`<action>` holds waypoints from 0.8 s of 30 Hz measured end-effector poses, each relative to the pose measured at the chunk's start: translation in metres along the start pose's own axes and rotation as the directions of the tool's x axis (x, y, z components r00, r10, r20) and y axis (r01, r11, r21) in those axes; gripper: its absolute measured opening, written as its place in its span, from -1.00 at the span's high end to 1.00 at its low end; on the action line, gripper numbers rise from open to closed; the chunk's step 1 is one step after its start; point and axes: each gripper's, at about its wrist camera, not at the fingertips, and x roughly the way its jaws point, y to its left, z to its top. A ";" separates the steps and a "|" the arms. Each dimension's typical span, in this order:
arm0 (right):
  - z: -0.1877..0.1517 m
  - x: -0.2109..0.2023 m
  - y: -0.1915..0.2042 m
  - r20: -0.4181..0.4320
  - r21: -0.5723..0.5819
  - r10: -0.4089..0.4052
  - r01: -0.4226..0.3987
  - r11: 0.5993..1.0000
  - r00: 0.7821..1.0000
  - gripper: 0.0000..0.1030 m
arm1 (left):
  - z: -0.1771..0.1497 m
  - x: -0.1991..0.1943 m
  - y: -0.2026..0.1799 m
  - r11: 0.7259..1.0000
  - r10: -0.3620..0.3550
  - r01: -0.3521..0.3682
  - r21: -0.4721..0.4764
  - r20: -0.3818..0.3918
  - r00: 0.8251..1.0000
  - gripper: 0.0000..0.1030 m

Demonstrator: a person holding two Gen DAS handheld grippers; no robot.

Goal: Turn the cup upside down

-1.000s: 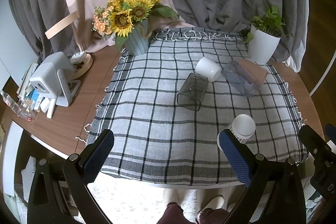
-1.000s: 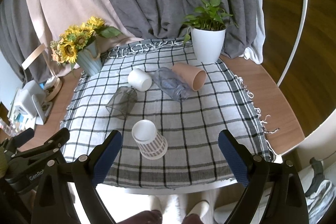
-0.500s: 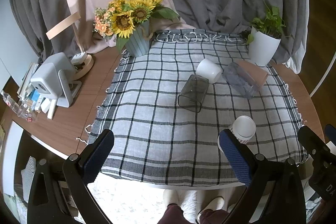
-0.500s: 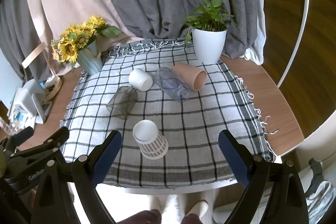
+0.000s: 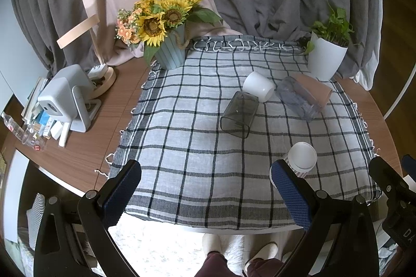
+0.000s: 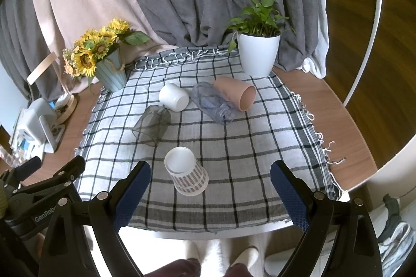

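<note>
paper cup (image 6: 186,174) with the checked pattern sits upside down on the plaid cloth (image 6: 234,147), base up, near the front edge. right gripper (image 6: 210,186) hangs over that edge with jaws wide apart, cup between them but closer to the left finger, not touching either. left gripper (image 5: 205,186) is also spread open and holding nothing, the same cup (image 5: 301,158) just past its right fingertip. further back, lying on their sides: smoky glass (image 6: 152,125), white mug (image 6: 173,97), clear bluish cup (image 6: 214,103), pink cup (image 6: 236,93). sunflower vase (image 6: 110,71) and potted plant (image 6: 257,53) at the far corners.
</note>
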 end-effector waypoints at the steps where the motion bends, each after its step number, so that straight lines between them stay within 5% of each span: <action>1: 0.000 0.000 0.000 -0.001 0.001 0.001 -0.001 1.000 1.000 -0.81 | -0.001 0.000 0.000 1.000 0.001 -0.001 -0.001 0.000 1.000 -0.98; 24: -0.001 0.000 -0.001 0.001 0.000 -0.002 0.002 1.000 1.000 -0.81 | -0.003 0.000 0.002 1.000 0.003 -0.003 0.000 0.006 1.000 -0.98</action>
